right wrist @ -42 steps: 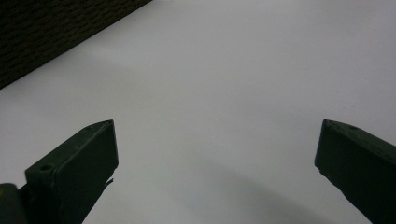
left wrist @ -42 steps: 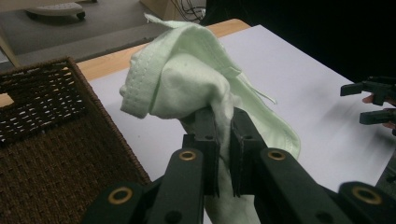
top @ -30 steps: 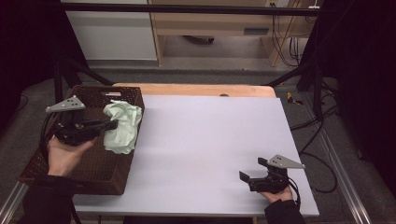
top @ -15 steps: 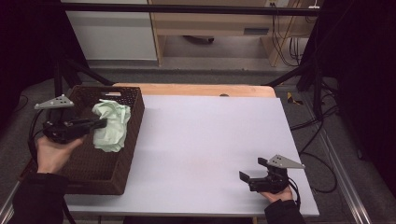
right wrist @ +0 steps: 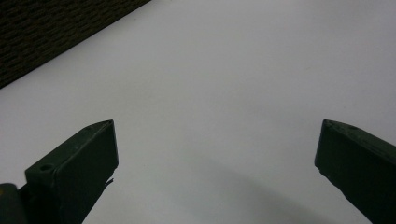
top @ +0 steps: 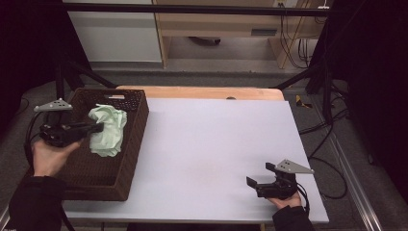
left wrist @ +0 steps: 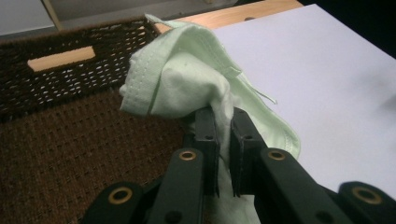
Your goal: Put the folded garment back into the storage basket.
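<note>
A pale green cloth point(top: 109, 129) hangs over the inside of a dark brown wicker basket point(top: 132, 159) at the table's left. My left gripper point(top: 96, 128) is shut on the cloth point(left wrist: 187, 79), its two black jaws pinching a fold of the fabric point(left wrist: 224, 122) above the basket's woven floor point(left wrist: 60, 158). Near the table's front right, my right gripper point(top: 260, 177) rests low over the white tabletop, held in a hand. Its jaws stand wide apart point(right wrist: 217, 149) with nothing between them.
The white tabletop point(top: 216, 139) stretches between the basket and the right gripper. A wooden strip point(top: 202, 92) runs along the far edge. The basket's far wall has a handle slot point(left wrist: 60, 58). Cables point(top: 332, 139) lie on the floor to the right.
My left gripper has carried the green cloth leftward and slightly down, further over the basket. The right gripper has stayed where it was.
</note>
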A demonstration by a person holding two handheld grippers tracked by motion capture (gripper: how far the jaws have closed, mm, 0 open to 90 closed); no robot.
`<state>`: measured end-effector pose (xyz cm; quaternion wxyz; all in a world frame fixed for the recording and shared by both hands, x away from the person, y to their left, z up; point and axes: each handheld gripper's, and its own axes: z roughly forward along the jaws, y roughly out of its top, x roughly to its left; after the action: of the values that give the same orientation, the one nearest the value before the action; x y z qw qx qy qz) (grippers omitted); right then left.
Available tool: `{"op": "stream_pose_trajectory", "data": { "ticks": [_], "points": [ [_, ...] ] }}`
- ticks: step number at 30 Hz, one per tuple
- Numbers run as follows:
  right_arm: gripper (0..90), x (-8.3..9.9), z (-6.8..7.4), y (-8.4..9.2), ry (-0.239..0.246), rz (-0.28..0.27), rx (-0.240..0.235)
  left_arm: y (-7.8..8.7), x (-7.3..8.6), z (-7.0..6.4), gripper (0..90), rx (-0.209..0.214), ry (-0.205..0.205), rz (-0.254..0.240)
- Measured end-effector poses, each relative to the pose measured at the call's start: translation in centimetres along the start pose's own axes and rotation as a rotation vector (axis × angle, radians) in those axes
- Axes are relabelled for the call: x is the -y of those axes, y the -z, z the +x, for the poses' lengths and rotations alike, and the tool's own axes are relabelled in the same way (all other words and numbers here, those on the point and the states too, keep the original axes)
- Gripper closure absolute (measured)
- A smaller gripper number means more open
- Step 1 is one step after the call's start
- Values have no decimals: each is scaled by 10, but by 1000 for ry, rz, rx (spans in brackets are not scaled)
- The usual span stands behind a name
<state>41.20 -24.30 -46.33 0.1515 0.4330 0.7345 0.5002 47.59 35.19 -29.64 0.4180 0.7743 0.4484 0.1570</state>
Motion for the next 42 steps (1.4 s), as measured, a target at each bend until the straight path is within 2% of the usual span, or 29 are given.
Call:
{"op": "stream_pose_trajectory", "data": {
  "ticks": [5, 16, 31, 42],
  "points": [
    [2, 0, 0, 0, -1, 0, 0, -4, 5, 9, 828, -14, 18, 22],
    [2, 0, 0, 0, 0, 1, 0, -16, 17, 22, 828, -35, 28, 66],
    [2, 0, 0, -1, 3, 1, 3, -37, 31, 31, 828, -52, 27, 133],
    [2, 0, 0, -1, 5, 3, 1, -51, 40, 34, 828, -76, 18, 204]
  ]
}}
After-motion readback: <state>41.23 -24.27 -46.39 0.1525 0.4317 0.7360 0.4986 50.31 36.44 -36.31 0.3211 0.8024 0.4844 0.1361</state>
